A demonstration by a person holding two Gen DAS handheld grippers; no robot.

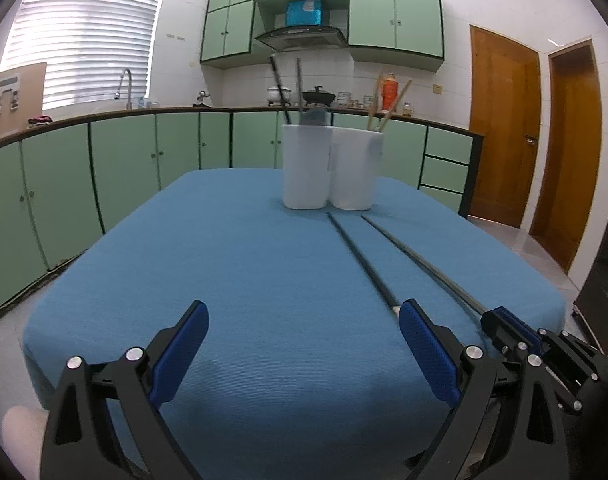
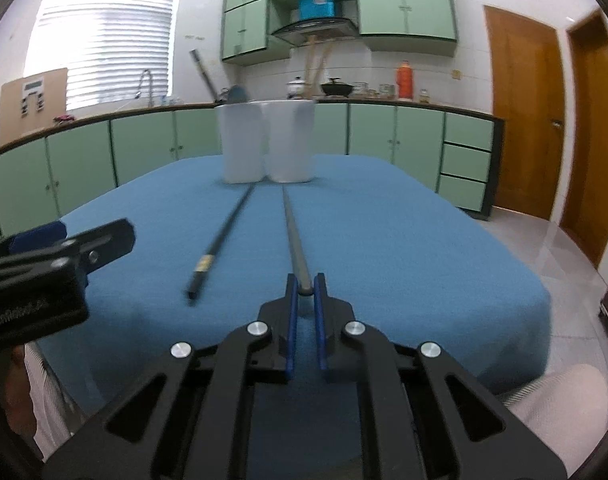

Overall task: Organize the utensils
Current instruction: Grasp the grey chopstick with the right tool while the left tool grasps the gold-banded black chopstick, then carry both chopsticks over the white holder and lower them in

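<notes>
A blue-cloth-covered bench (image 2: 383,220) stretches ahead of both hand-held grippers, two white plastic holders (image 2: 268,142) at its far end. The right hand-held gripper (image 2: 306,292), low and level, clamps the near end of a grey metal chopstick (image 2: 294,228). A black chopstick (image 2: 220,240) lies just left. The left hand-held gripper (image 1: 304,344) hovers spread wide.

Your table (image 1: 232,264) wears a plain blue cloth with a fine ribbed weave. The two holders (image 1: 331,168) are plain white. One chopstick (image 2: 220,240) is black with a yellowish band, the other (image 2: 296,236) grey. Each hand-held gripper (image 1: 300,344) is black with blue pads (image 1: 427,356).
</notes>
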